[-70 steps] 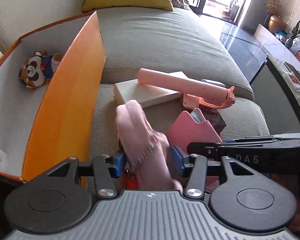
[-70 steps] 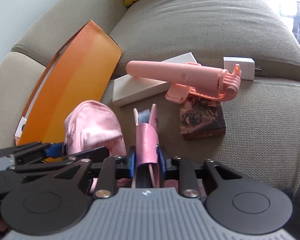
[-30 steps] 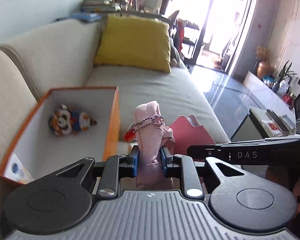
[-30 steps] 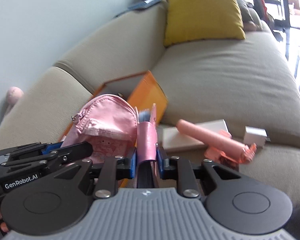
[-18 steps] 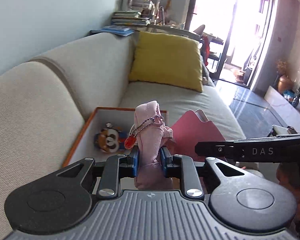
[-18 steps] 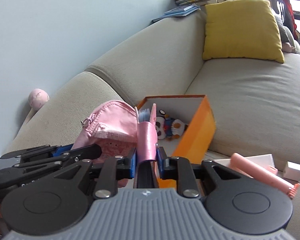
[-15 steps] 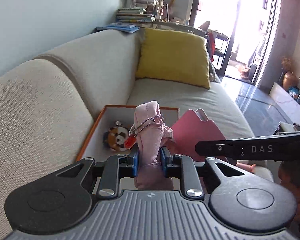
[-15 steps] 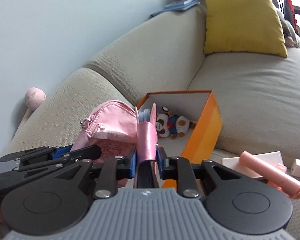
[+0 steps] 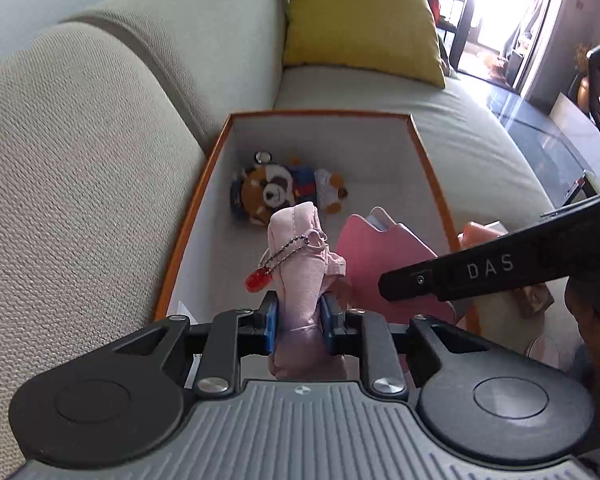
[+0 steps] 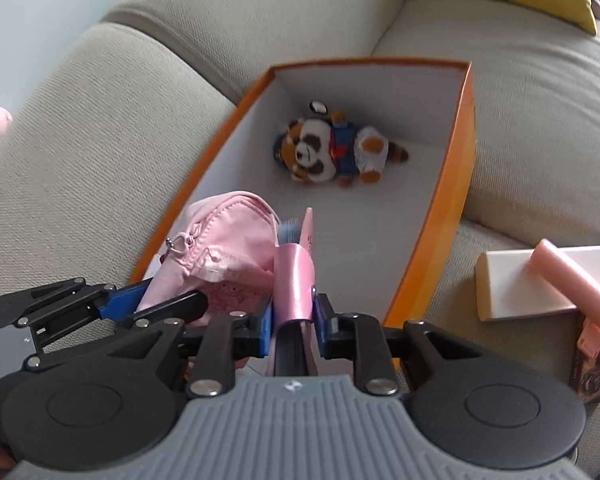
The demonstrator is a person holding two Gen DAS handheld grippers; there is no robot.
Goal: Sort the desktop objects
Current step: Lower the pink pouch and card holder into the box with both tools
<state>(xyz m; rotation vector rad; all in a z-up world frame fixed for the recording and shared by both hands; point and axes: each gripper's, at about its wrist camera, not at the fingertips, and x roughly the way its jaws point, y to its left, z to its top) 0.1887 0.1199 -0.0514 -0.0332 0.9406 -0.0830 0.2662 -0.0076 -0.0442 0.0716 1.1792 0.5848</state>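
My left gripper is shut on a soft pink pouch with a bead chain and a red charm. It hangs over the near end of the orange box. My right gripper is shut on a pink notebook, held edge-on over the same box. In the right wrist view the pink pouch and the left gripper sit just to the notebook's left. In the left wrist view the pink notebook shows to the pouch's right. A plush raccoon toy lies inside the box.
The box rests on a beige sofa against its backrest, with a yellow cushion beyond. To the box's right lie a white box, a pink stick-shaped device and a dark patterned box. A person's hand holds the right gripper.
Both grippers swung left and tipped downward with their loads, from beside the box to over its open top. The plush toy and box now fill the middle of both views.
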